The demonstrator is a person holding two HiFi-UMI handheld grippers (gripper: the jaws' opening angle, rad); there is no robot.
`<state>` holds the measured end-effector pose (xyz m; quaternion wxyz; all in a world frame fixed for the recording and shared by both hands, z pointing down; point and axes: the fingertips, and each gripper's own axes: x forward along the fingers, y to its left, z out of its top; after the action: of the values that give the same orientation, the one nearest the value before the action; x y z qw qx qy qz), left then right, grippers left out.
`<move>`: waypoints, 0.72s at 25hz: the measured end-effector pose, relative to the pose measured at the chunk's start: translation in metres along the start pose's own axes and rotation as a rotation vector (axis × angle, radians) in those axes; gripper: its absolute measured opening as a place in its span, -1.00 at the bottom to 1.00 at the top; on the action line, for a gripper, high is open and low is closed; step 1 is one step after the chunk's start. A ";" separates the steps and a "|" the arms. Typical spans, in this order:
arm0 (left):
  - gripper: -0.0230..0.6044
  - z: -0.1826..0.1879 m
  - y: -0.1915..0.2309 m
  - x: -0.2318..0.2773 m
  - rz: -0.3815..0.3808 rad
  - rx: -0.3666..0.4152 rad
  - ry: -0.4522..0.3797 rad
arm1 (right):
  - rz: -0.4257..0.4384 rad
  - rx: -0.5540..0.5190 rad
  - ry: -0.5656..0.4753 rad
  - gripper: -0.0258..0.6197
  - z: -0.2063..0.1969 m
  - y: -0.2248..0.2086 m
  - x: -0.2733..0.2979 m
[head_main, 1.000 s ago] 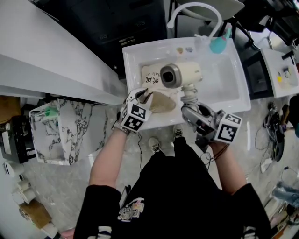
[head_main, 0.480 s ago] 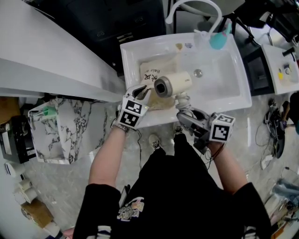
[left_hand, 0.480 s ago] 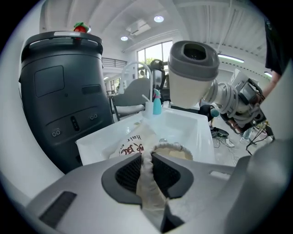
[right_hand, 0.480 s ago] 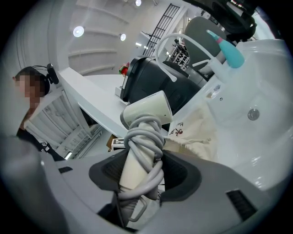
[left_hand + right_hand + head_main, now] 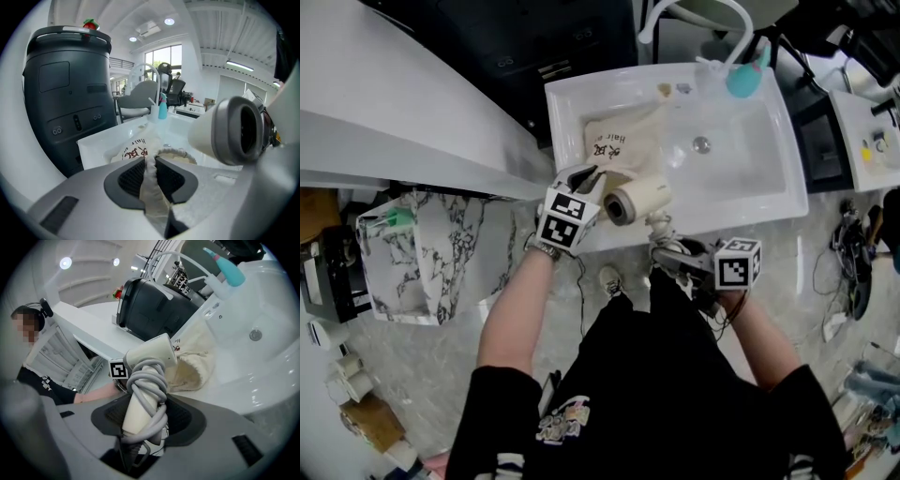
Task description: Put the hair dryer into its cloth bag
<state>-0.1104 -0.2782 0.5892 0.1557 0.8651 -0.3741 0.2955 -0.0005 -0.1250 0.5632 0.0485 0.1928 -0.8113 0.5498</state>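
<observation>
— Left claw (image 5: pixel 584 178)?
— Jaws just closing, now pinched tight on a fold of the cloth bag's (image 5: pixel 623 141) rim, at the near left edge of the sink (image 5: pixel 750 178).
— Right claw (image 5: pixel 144 416)?
— Clamped on the hair dryer's (image 5: pixel 637 199) handle, grey cord (image 5: pixel 145 380) wound round it. Holds the barrel tilted above the sink's near rim, just beside the left claw, grey-ringed end turned toward that claw.
— Bag?
— Lying along the basin's left wall, print up, mouth gathered at the near edge and lifted by the pinch.
— Room to move?
— Plenty on the right: bare basin floor around the drain (image 5: pixel 701 144). Tight on the left, hard against the sink wall and the white counter (image 5: pixel 394 94) beyond. At the far rim, a teal bottle (image 5: pixel 742 80), well apart from both claws.
</observation>
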 end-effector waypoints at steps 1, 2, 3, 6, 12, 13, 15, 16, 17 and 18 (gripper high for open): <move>-0.74 0.000 0.000 0.000 -0.001 0.000 -0.001 | -0.002 0.001 0.023 -0.25 -0.006 -0.002 0.001; -0.74 0.000 0.001 -0.001 -0.001 0.000 -0.002 | -0.004 0.002 0.045 -0.25 -0.012 -0.004 0.001; -0.74 0.000 0.001 -0.001 -0.003 -0.001 -0.002 | -0.007 0.002 0.066 -0.25 -0.018 -0.006 0.001; -0.74 0.001 0.000 -0.002 -0.012 -0.001 -0.002 | -0.010 0.001 0.126 -0.25 -0.032 -0.011 0.003; -0.74 0.002 -0.002 -0.002 -0.025 0.017 0.001 | -0.019 0.036 0.244 -0.25 -0.048 -0.019 0.022; -0.74 0.002 -0.003 -0.003 -0.028 0.028 0.004 | -0.024 0.039 0.256 -0.25 -0.047 -0.020 0.026; -0.74 0.002 -0.006 -0.004 -0.033 0.052 0.009 | -0.034 0.050 0.272 -0.25 -0.044 -0.023 0.032; -0.74 0.002 -0.007 -0.005 -0.033 0.064 0.011 | -0.044 0.058 0.279 -0.25 -0.043 -0.025 0.034; -0.74 0.002 -0.008 -0.006 -0.034 0.073 0.011 | -0.058 0.067 0.284 -0.25 -0.041 -0.028 0.036; -0.74 0.002 -0.008 -0.007 -0.035 0.079 0.012 | -0.070 0.073 0.286 -0.25 -0.039 -0.030 0.037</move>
<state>-0.1071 -0.2699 0.5831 0.1287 0.8752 -0.3462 0.3124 -0.0285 -0.1084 0.6152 0.1756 0.1422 -0.7683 0.5988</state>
